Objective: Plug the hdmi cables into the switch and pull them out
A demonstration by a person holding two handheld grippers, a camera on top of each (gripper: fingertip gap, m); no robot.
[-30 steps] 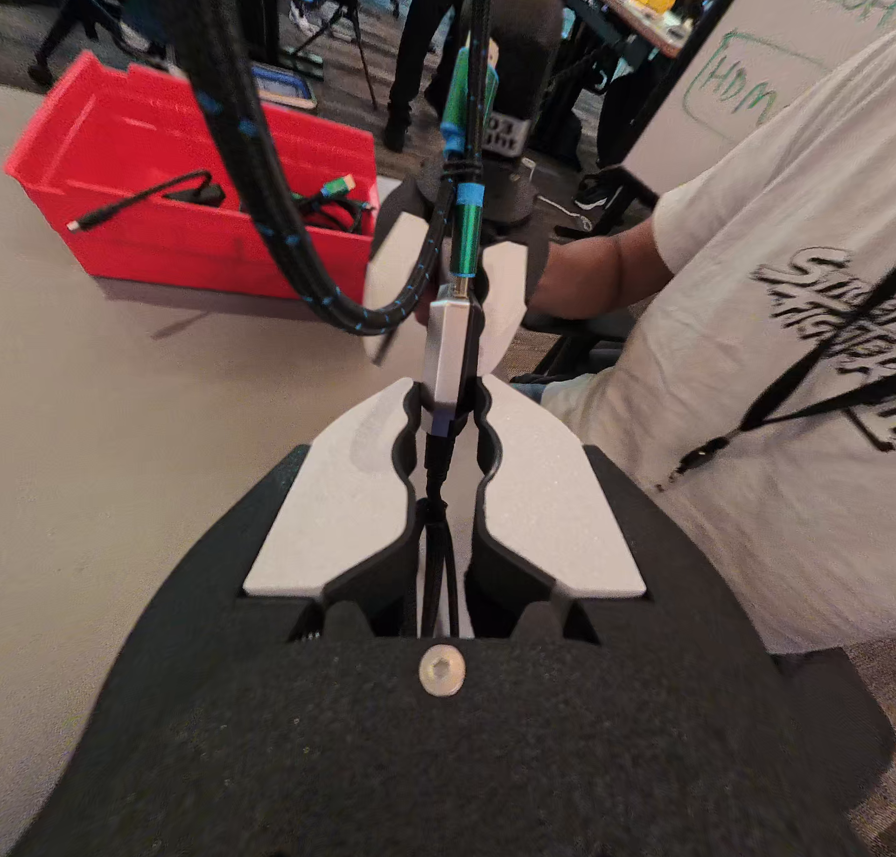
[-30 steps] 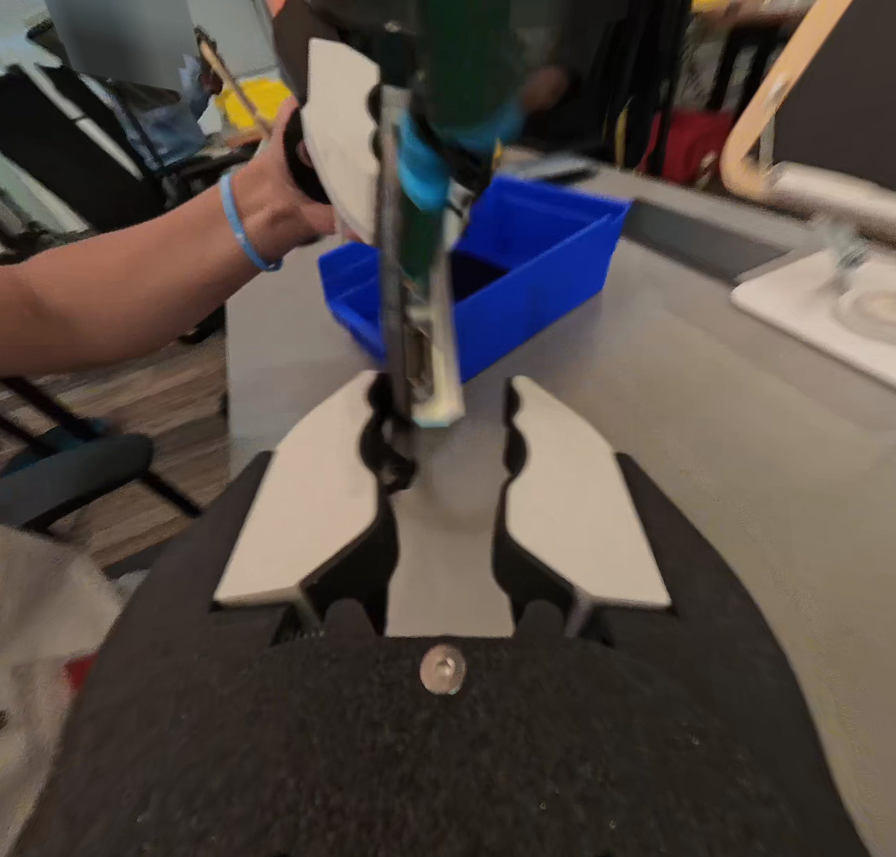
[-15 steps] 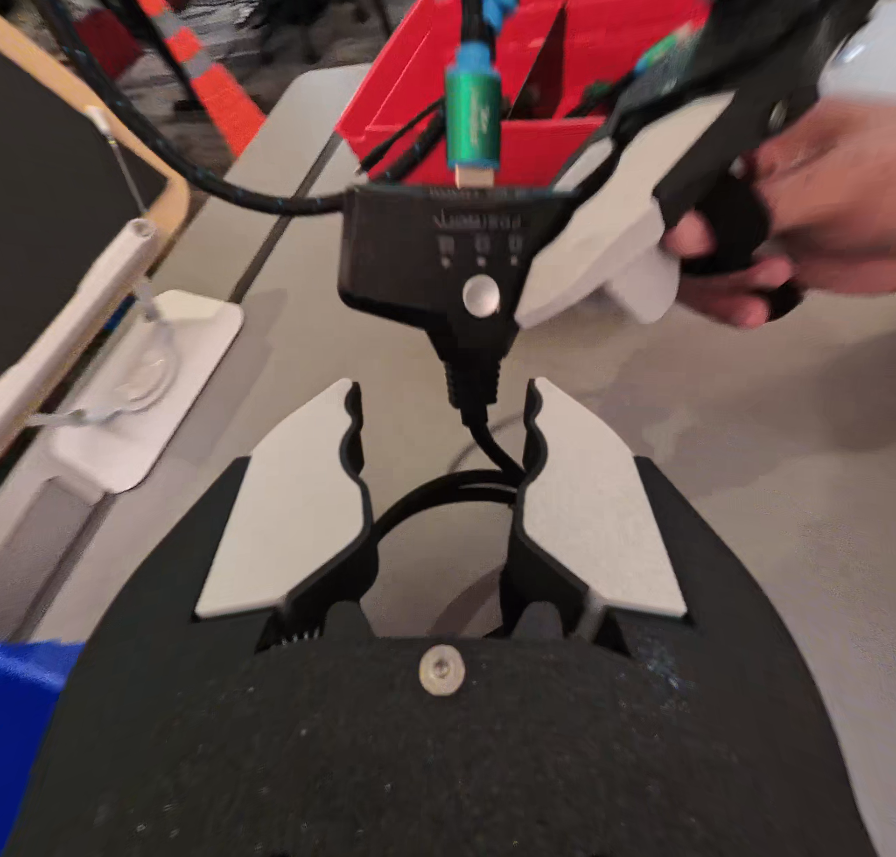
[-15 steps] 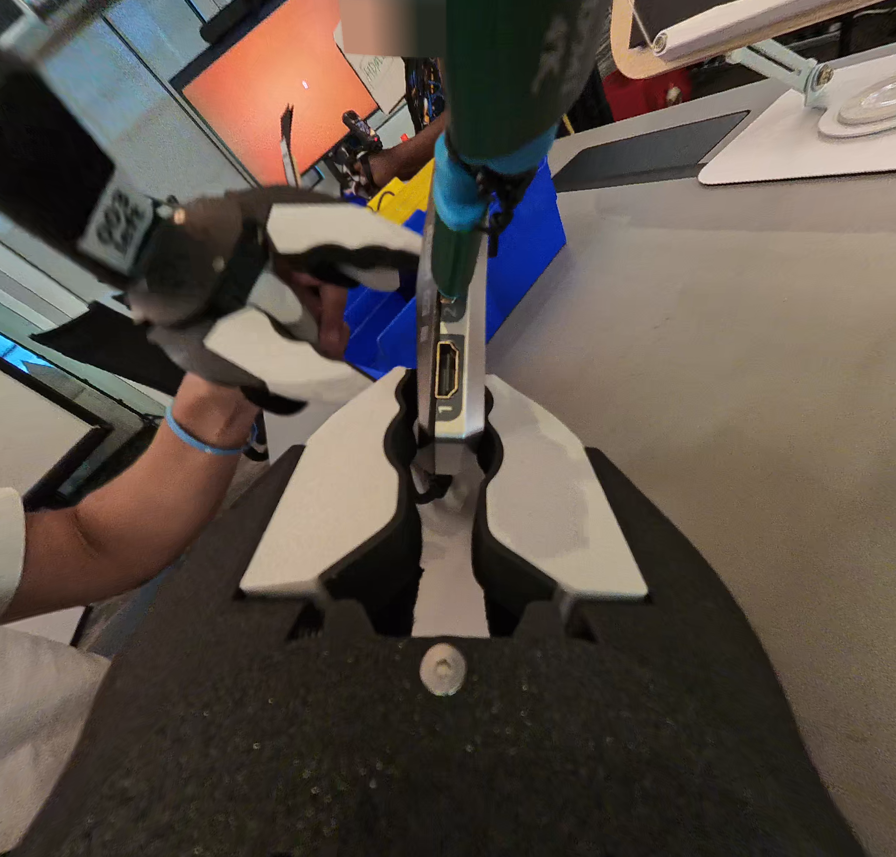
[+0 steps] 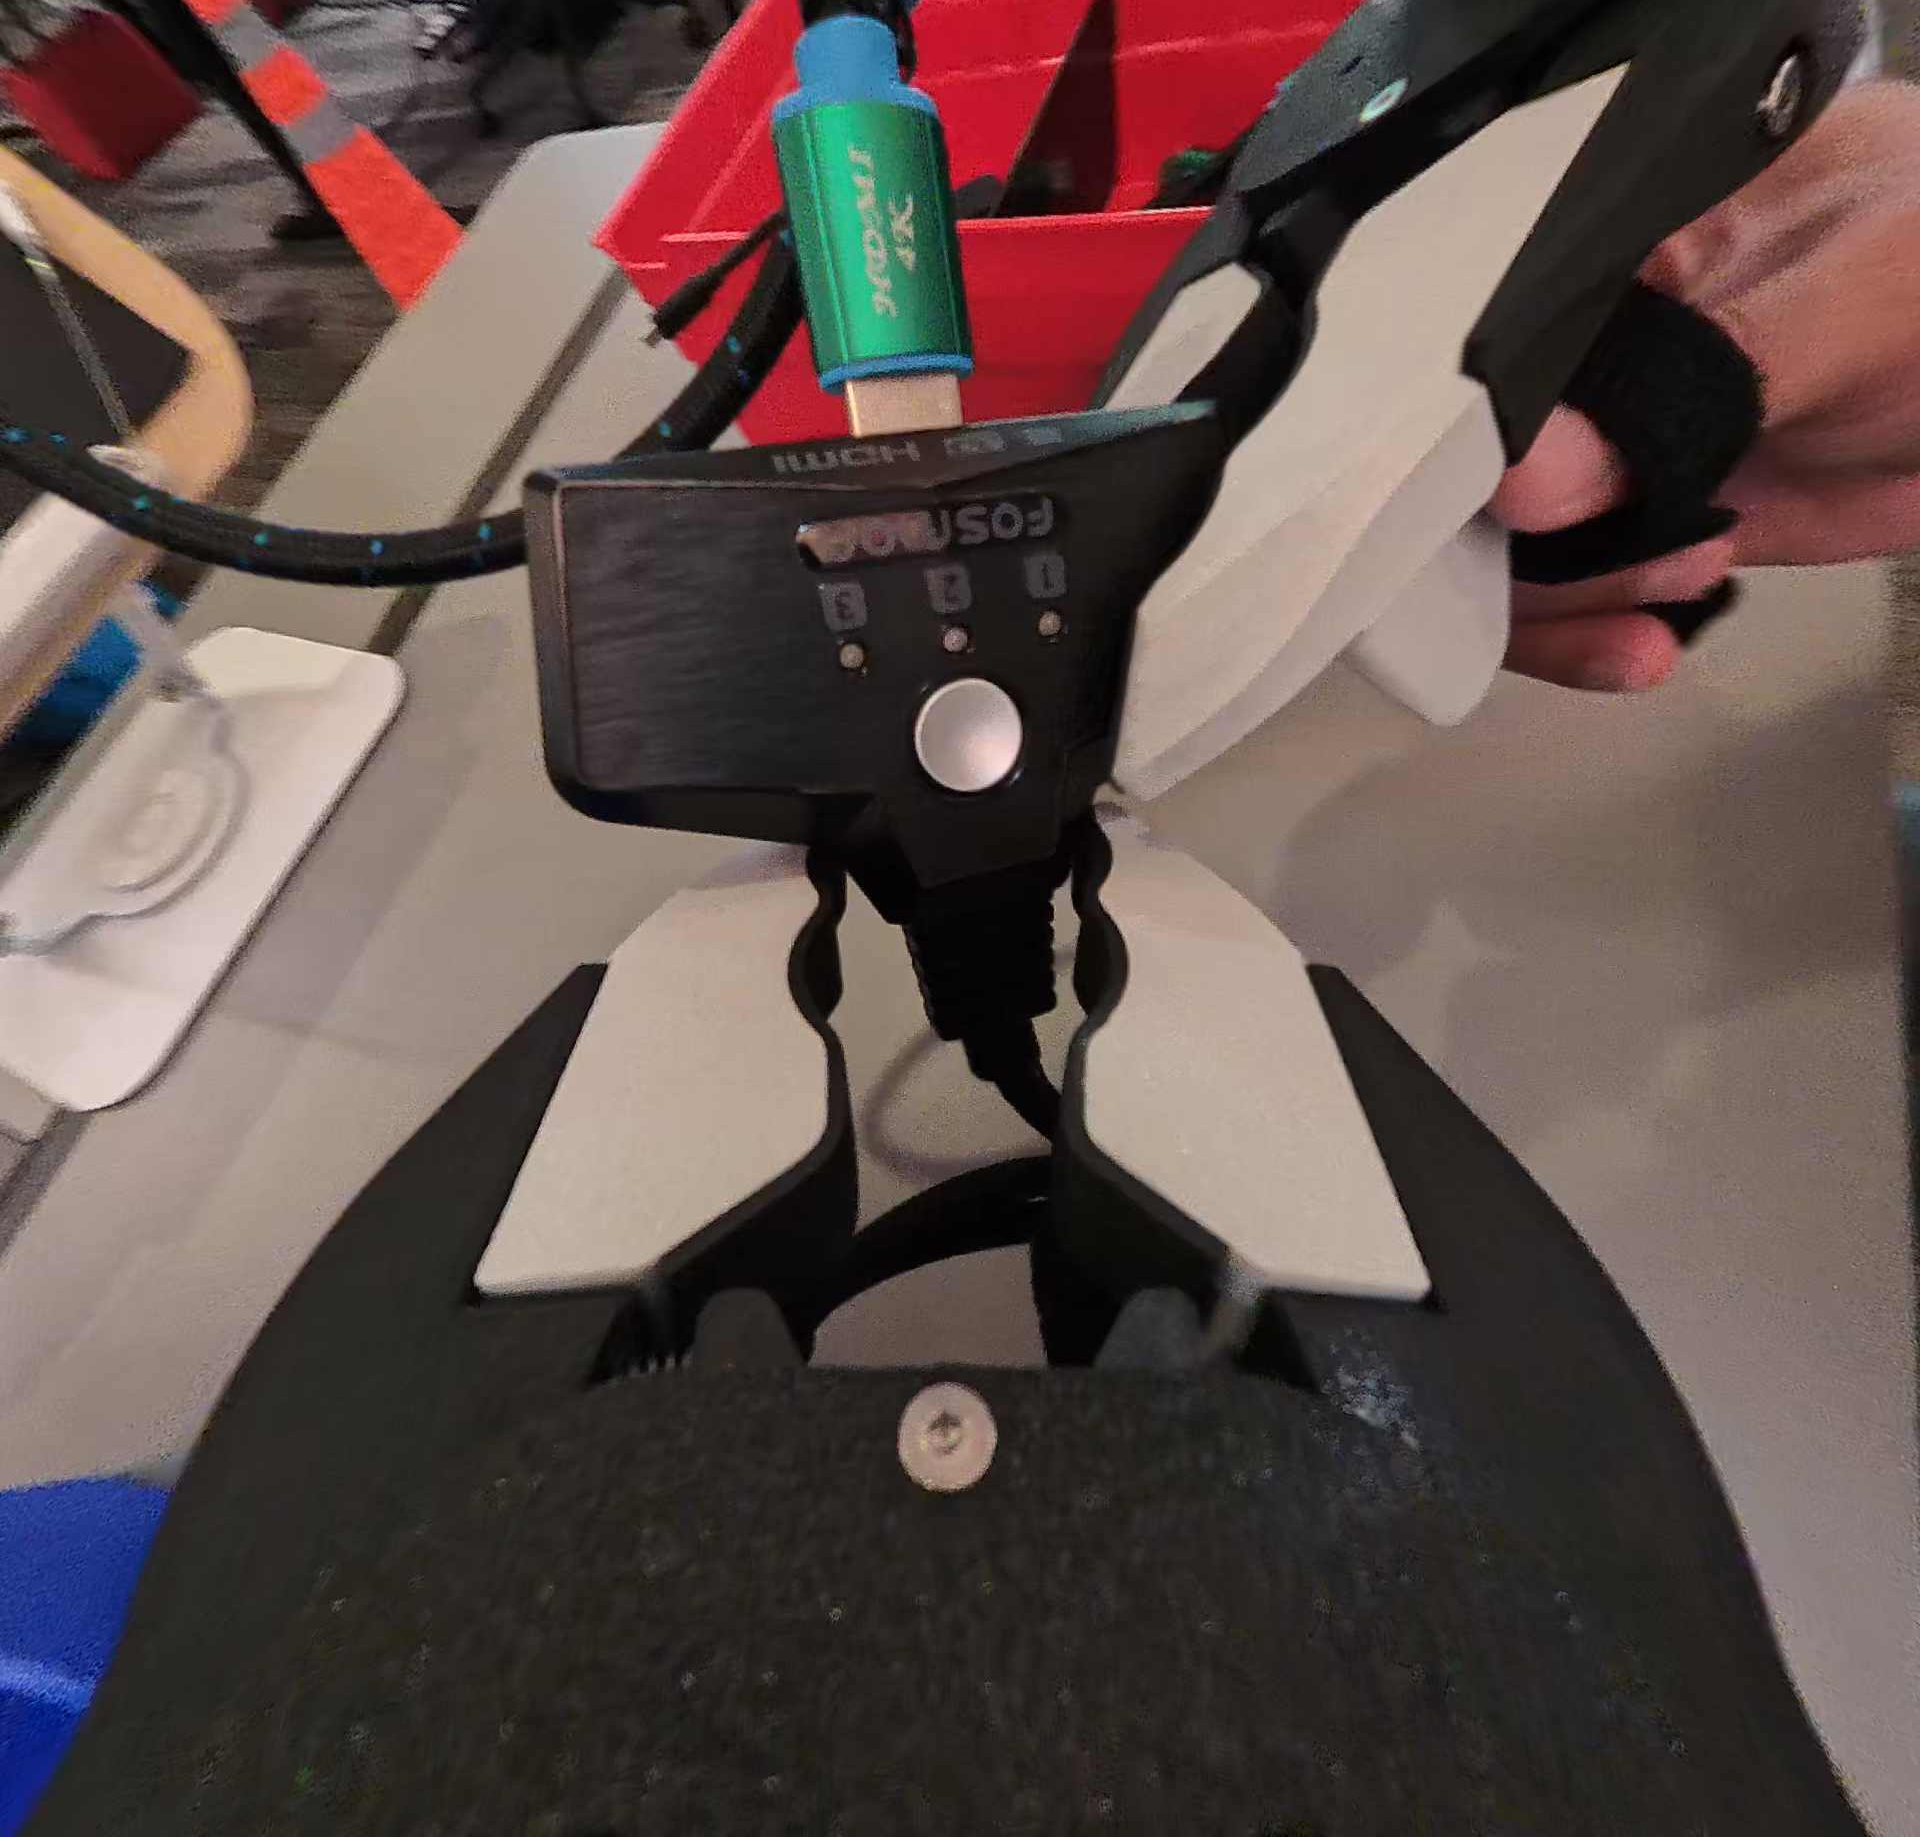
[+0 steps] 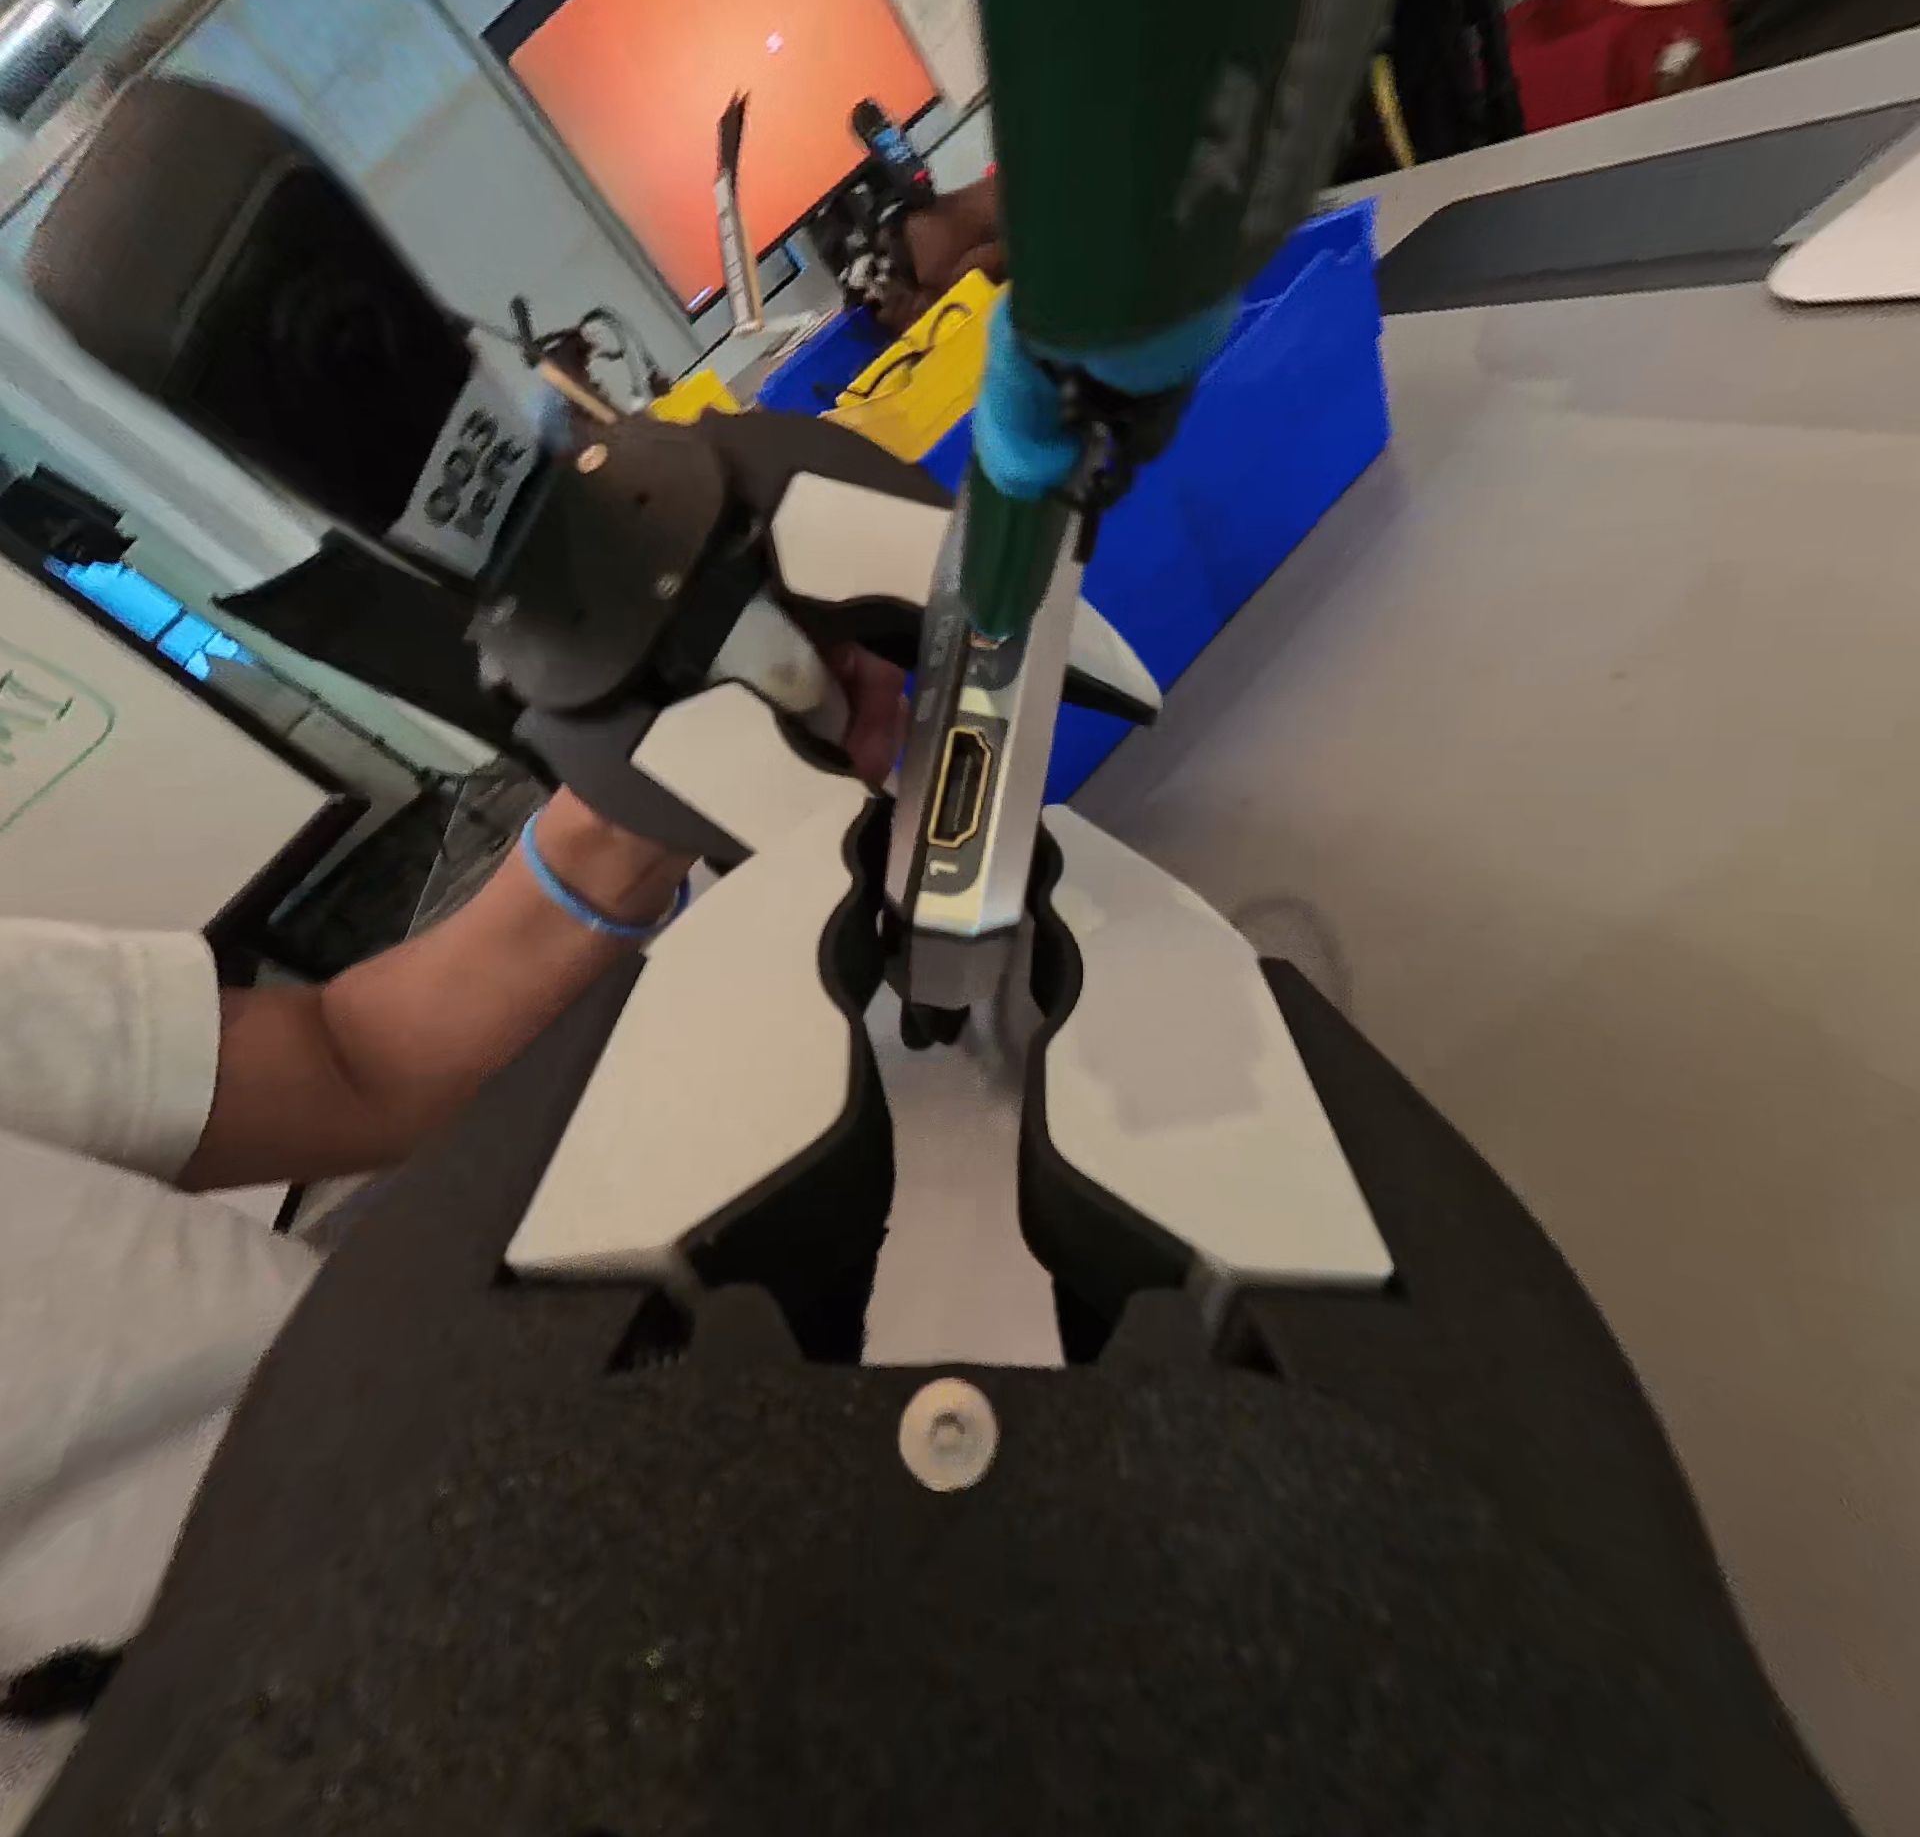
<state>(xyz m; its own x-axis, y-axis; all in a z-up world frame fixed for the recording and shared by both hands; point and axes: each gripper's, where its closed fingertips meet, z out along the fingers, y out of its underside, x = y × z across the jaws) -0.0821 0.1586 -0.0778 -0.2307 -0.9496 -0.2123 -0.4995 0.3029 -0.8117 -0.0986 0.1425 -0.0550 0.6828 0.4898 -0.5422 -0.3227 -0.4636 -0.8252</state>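
Observation:
The black HDMI switch (image 5: 707, 644) is held flat above the table, its button side towards the left wrist view. My right gripper (image 6: 951, 852) is shut on the switch (image 6: 1023, 748) at the end with an empty port. Its white fingers (image 5: 1299, 540) show on the switch's right edge. My left gripper (image 5: 956, 883) is closed narrowly around the switch's cable neck. A green HDMI plug (image 5: 873, 229) sits in a port on the far edge with some gold tip showing. A black braided cable (image 5: 312, 551) enters the switch's left side.
A red bin (image 5: 1039, 260) with cables stands behind the switch. A blue bin (image 6: 1247, 499) is on the grey table. A white stand base (image 5: 208, 800) lies at the left. The person's forearm (image 6: 416, 1039) and hand (image 5: 1766, 385) hold the grippers.
My left gripper let go of the switch's edge, swung to face its flat side and narrowed around the neck. My right gripper closed on the switch's port end and holds it.

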